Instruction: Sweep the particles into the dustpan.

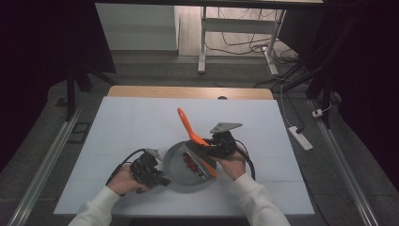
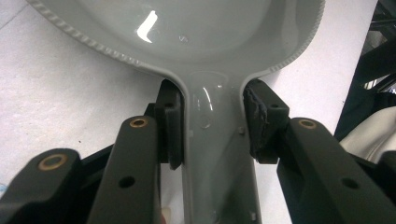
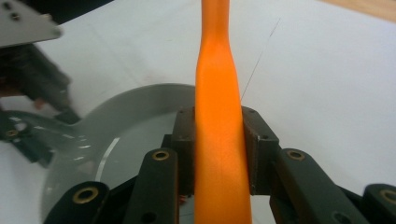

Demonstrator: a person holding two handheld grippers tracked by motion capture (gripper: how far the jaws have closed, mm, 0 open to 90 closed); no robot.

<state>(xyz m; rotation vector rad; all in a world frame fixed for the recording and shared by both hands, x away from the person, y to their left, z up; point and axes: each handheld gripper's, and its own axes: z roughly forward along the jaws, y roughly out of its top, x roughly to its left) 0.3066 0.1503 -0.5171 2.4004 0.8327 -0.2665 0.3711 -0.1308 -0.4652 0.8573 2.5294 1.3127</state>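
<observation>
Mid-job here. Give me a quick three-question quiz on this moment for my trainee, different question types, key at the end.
1. True or false: the left gripper is shut on the handle of the grey pan.
2. What does the right gripper hold? A) a blue cup B) the orange spatula C) a cloth
3. Fill in: the pan rests on the ___ table cover.

Key: 1 true, with a finger on each side of the handle; 2 B; 3 white.
</observation>
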